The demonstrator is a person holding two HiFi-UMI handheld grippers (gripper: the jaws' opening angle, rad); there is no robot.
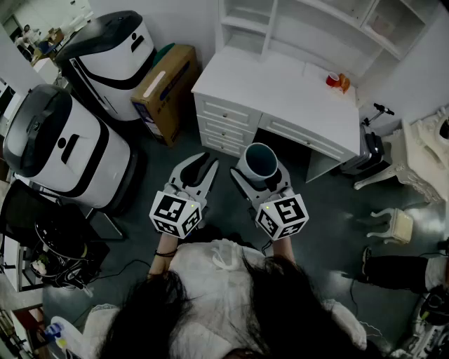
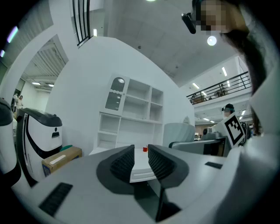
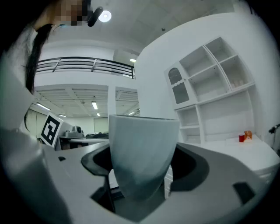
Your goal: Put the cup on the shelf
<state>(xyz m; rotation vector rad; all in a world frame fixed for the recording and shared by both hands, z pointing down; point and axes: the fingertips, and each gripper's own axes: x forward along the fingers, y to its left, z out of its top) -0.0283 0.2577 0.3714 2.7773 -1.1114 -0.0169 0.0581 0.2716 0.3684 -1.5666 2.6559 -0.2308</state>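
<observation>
A grey-blue cup (image 1: 261, 163) stands upright between the jaws of my right gripper (image 1: 259, 172), which is shut on its sides. In the right gripper view the cup (image 3: 142, 153) fills the space between the wide-set jaws of the right gripper (image 3: 142, 177). My left gripper (image 1: 200, 170) is held level beside it, jaws drawn together to a thin slit with nothing in them; the left gripper (image 2: 141, 162) points at the desk. The white shelf unit (image 1: 316, 21) rises at the back of a white desk (image 1: 280, 95) ahead; the shelf unit (image 2: 131, 113) (image 3: 210, 87) has bare compartments.
A small red thing (image 1: 332, 80) lies on the desk's right end. Two white-and-black machines (image 1: 105, 49) (image 1: 56, 140) and a cardboard box (image 1: 165, 91) stand to the left. A white stool (image 1: 393, 224) and a dark case (image 1: 368, 151) are to the right.
</observation>
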